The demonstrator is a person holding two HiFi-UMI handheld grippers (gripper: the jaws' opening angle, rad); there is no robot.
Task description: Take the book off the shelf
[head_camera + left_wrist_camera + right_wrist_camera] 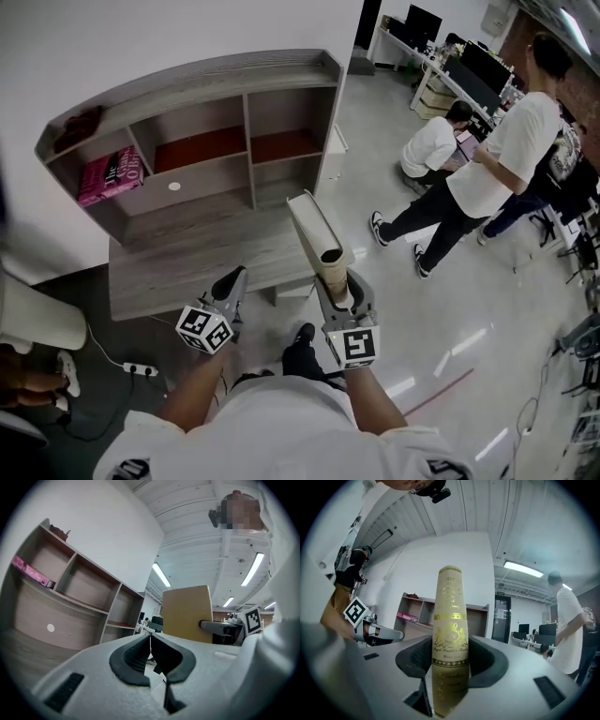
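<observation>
A thick cream book with gold print on its spine (450,634) stands upright between my right gripper's jaws, and the right gripper (339,281) is shut on it. In the head view the book (319,234) rises in front of the grey wooden shelf unit (234,70), clear of its compartments. My left gripper (232,279) hovers beside it over the unit's lower desk surface, shut with nothing between its jaws (150,637). From the left gripper view the book's cover (186,613) shows to the right. A pink book (111,174) lies flat in the shelf's left compartment.
A dark object (77,125) sits on the shelf top at the left. Two people (487,169) are on the floor space to the right, near desks with monitors (469,66). A power strip (141,369) lies on the floor at the lower left.
</observation>
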